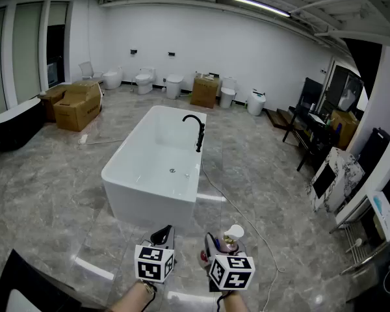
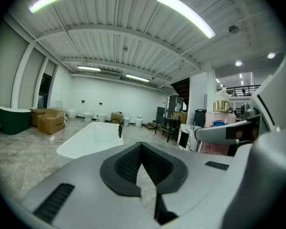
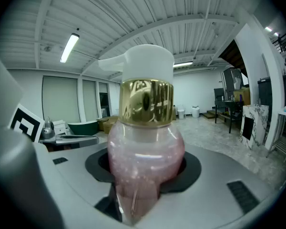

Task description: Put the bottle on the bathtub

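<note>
A pink pump bottle (image 3: 145, 161) with a gold collar and a white pump head stands upright between the jaws of my right gripper (image 3: 145, 190), which is shut on its body. In the head view the bottle (image 1: 231, 239) shows at the bottom centre, above the right gripper's marker cube (image 1: 231, 272). My left gripper (image 2: 142, 173) is shut with nothing between its black pads, and it sits just left of the right one (image 1: 161, 238). The white freestanding bathtub (image 1: 157, 168) with a black faucet (image 1: 196, 130) lies ahead on the grey marble floor. In the left gripper view the bottle (image 2: 218, 128) appears at the right.
Cardboard boxes (image 1: 75, 104) and a dark tub (image 1: 13, 123) stand at the left. Toilets (image 1: 144, 80) and a box line the far wall. Dark furniture (image 1: 312, 125), a marble slab (image 1: 335, 177) and racks stand at the right. A cable (image 1: 231, 203) runs across the floor beside the bathtub.
</note>
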Available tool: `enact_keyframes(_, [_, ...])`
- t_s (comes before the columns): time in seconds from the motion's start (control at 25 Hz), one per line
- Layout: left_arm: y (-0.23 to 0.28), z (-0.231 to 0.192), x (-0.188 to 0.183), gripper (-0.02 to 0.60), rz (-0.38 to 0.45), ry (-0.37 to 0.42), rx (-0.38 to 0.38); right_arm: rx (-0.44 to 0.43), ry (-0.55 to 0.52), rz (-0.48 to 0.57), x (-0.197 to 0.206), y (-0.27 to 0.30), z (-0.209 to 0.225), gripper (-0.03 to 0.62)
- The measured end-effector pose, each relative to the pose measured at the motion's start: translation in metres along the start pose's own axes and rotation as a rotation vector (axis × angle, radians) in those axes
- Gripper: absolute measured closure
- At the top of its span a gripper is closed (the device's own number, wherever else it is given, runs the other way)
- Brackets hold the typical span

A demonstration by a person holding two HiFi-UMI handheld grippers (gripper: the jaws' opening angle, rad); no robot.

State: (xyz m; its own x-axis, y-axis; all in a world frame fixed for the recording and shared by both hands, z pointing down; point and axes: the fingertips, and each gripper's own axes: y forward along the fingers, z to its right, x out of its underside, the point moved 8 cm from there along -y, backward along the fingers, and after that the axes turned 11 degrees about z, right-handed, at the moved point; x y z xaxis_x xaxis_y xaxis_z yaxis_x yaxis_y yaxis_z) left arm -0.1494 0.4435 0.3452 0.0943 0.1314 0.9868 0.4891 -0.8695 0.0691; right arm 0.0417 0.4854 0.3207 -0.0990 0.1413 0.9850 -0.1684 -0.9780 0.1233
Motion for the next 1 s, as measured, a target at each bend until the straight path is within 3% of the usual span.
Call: enact_keyframes(1.0, [0.024,-0.045,-0.013,0.579,0.014,0.051,0.026,0.012,0.028,-0.010,-0.003,0.040,-0.013,0.370])
